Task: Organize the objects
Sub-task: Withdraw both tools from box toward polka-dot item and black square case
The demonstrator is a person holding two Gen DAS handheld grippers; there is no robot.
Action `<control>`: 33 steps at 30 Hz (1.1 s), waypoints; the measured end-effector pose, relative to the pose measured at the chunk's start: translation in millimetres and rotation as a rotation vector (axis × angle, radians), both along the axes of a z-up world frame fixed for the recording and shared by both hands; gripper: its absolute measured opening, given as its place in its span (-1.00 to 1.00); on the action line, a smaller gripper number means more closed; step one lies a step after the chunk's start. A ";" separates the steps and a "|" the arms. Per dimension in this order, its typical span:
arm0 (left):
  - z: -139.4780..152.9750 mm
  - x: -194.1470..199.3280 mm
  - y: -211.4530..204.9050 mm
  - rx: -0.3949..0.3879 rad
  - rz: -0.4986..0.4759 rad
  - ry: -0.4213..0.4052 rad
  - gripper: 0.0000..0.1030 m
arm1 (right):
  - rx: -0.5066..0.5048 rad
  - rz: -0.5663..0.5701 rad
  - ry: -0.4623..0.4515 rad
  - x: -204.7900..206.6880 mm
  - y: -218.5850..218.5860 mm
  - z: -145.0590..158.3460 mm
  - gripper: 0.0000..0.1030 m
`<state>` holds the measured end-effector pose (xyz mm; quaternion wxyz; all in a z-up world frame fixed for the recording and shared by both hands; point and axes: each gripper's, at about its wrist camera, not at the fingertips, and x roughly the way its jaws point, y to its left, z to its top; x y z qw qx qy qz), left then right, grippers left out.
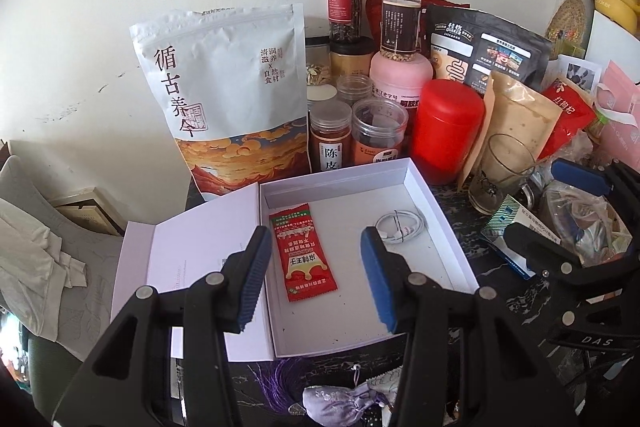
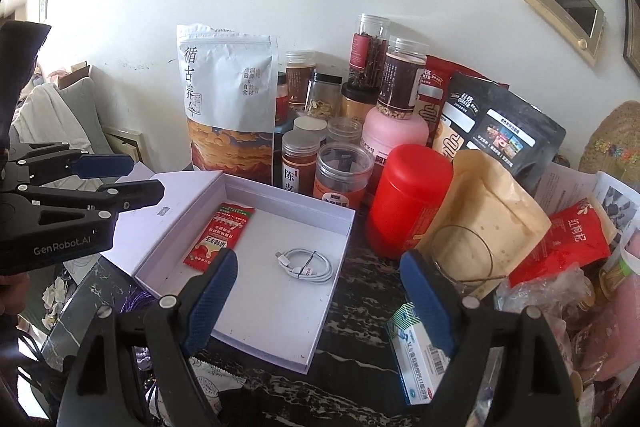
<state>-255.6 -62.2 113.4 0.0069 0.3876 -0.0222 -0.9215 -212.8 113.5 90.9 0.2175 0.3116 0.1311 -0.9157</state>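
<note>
An open white box (image 1: 352, 227) (image 2: 272, 303) lies on the dark marble table with its lid (image 1: 192, 251) folded out to the left. Inside it lie a red sachet (image 1: 304, 251) (image 2: 220, 235) and a coiled white cable (image 1: 402, 227) (image 2: 306, 263). My left gripper (image 1: 318, 279) hovers above the box, open, with nothing between its blue pads; the sachet shows in the gap, below them. It also shows at the left edge of the right wrist view, left gripper (image 2: 120, 181). My right gripper (image 2: 318, 301) (image 1: 560, 211) hangs open and empty above the box's near right corner.
Behind the box stand a white pouch (image 1: 224, 91), several jars (image 1: 378, 131), a red canister (image 1: 448, 127), a drinking glass (image 1: 500, 171) and a kraft pouch (image 2: 488, 219). A medicine box (image 2: 416, 359) and cluttered bags fill the right. A lavender sachet (image 1: 344, 399) lies near the front edge.
</note>
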 end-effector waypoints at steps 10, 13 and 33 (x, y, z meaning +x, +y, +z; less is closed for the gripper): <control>16.4 50.5 21.4 -0.006 -0.027 0.029 -0.13 | -0.011 -0.012 0.023 45.2 22.6 8.7 0.64; 18.8 67.3 29.3 -0.010 -0.040 0.042 -0.13 | -0.009 -0.016 0.031 57.8 27.7 10.1 0.64; -2.9 161.9 63.5 -0.006 -0.111 0.035 -0.13 | 0.004 -0.034 0.025 139.2 47.9 -8.5 0.64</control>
